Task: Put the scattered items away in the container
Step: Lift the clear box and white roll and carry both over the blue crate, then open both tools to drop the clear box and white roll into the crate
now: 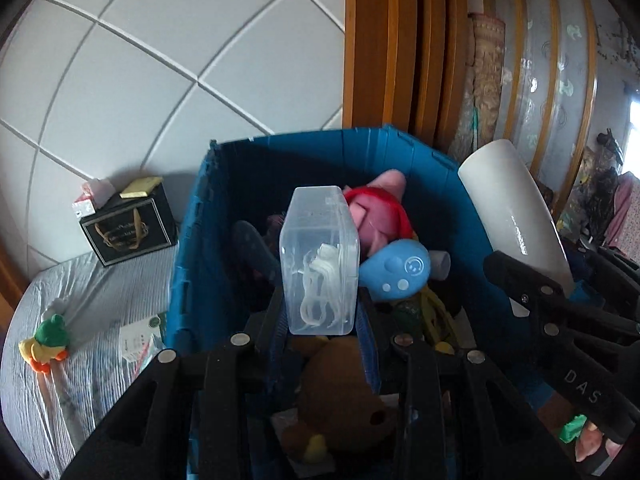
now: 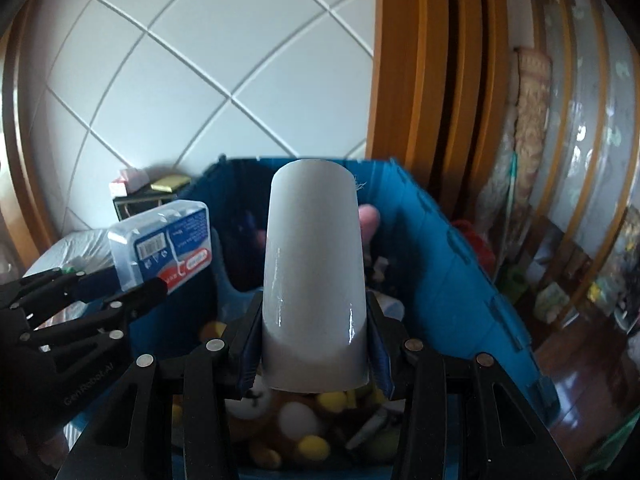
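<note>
My left hand-held gripper (image 1: 320, 312) pinches a clear plastic box (image 1: 319, 260) and my right hand-held gripper (image 2: 314, 352) pinches a white cup (image 2: 314, 264), both over the blue bin (image 1: 192, 240), already crowded with toys. A duck toy (image 1: 46, 342) remains on the bed (image 1: 92, 292) at nine o'clock.

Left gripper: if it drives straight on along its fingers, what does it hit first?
Probably the toys in the blue bin. The left gripper is shut on a clear plastic box, which leads, pointing down into the bin toward the pink plush and the blue toy. Depth is unclear.
</note>
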Demonstrator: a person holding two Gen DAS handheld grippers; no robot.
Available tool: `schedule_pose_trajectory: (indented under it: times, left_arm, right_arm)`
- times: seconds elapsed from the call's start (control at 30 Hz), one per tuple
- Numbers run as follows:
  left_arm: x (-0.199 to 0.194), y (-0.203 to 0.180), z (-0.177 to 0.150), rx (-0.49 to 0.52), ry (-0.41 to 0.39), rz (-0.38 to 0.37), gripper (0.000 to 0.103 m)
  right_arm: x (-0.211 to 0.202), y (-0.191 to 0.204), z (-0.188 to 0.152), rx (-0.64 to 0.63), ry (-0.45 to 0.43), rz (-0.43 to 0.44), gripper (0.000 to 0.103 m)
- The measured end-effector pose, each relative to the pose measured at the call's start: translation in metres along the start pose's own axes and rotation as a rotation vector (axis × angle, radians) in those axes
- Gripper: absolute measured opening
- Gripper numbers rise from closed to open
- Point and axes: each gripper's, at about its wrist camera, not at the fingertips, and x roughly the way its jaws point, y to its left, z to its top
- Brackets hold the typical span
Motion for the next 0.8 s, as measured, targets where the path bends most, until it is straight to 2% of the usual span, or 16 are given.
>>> schedule_pose_trajectory:
  times: [0.13, 0.23, 0.3, 0.57, 0.6, 0.73, 0.8]
  left_arm:
    - [0.023, -0.023, 0.005, 0.046, 0.076, 0.006, 0.032]
    - [0.033, -0.035, 0.005, 0.038, 0.131, -0.034, 0.032]
    - [0.038, -0.044, 0.003, 0.048, 0.147, -0.046, 0.032]
    - [0.042, -0.061, -0.003, 0.057, 0.189, -0.012, 0.032]
    - [0.043, -0.06, -0.004, 0.051, 0.197, -0.008, 0.033]
    - [0.043, -0.054, -0.01, 0.034, 0.199, 0.015, 0.057]
    - [0.043, -0.052, -0.01, 0.026, 0.202, 0.01, 0.058]
  right_arm:
    - [0.019, -0.027, -0.004, 0.018, 0.078, 0.01, 0.045]
    - [0.029, -0.039, -0.011, 0.012, 0.129, 0.014, 0.045]
    - [0.032, -0.044, -0.013, 0.011, 0.151, 0.016, 0.045]
    - [0.047, -0.057, -0.024, 0.002, 0.209, 0.045, 0.045]
    - [0.048, -0.057, -0.024, -0.001, 0.212, 0.049, 0.045]
    - [0.052, -0.056, -0.025, -0.014, 0.228, 0.049, 0.045]
    - [0.055, -0.055, -0.025, -0.015, 0.239, 0.048, 0.045]
